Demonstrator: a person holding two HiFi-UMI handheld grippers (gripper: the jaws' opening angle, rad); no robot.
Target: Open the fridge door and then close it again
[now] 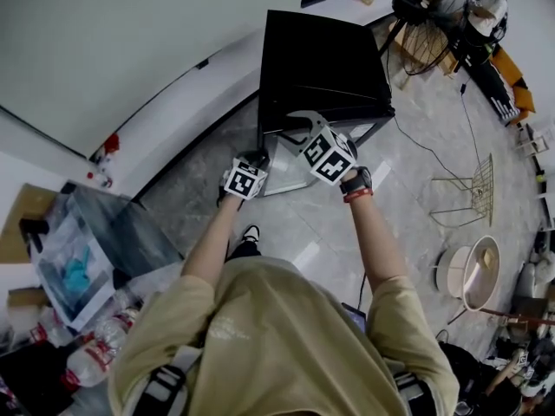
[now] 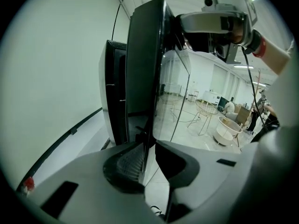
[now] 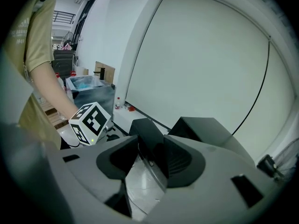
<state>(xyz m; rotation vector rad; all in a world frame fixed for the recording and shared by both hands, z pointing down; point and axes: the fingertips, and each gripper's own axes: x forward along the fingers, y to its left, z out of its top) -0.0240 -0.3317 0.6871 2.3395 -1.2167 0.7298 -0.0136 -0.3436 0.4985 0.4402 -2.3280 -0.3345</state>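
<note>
Jaws of left gripper (image 2: 148, 146), right gripper (image 3: 152, 148), astride flat glossy black fridge door (image 2: 145, 64)

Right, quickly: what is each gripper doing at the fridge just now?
Left gripper: closed on the fridge door, at its edge.
Right gripper: open, with the door's top edge between its jaws, not pinched.

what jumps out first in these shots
A black mini fridge stands against the white wall, its glass door ajar. The left tongs clamp the door's edge low down; the right tongs stand open around its top corner.
</note>
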